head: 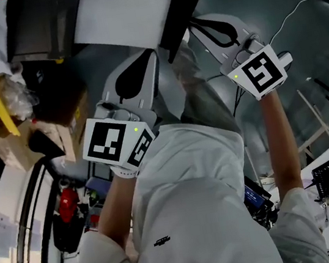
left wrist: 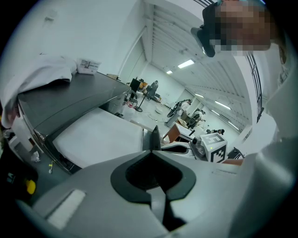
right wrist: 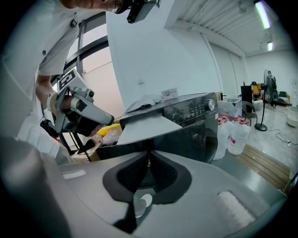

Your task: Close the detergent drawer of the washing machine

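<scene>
The washing machine (right wrist: 195, 122) is dark, with a control strip along its top front. A broad white flat panel (right wrist: 148, 125) with a dark front edge sticks out of its upper front; the same panel (head: 126, 7) lies at the top of the head view. My left gripper (head: 150, 54) points at the panel's near edge, its jaws together and empty (left wrist: 153, 139). My right gripper (head: 192, 22) sits close beside the panel's dark edge (head: 185, 10), jaws together (right wrist: 149, 156). Whether it touches the edge I cannot tell.
A white cloth (right wrist: 145, 101) lies on the machine's top. A cardboard box with a yellow item (head: 2, 116) stands at the left. Plastic jugs (right wrist: 235, 135) sit on the floor by the machine, with a fan (right wrist: 270, 93) farther back. My own torso fills the lower head view.
</scene>
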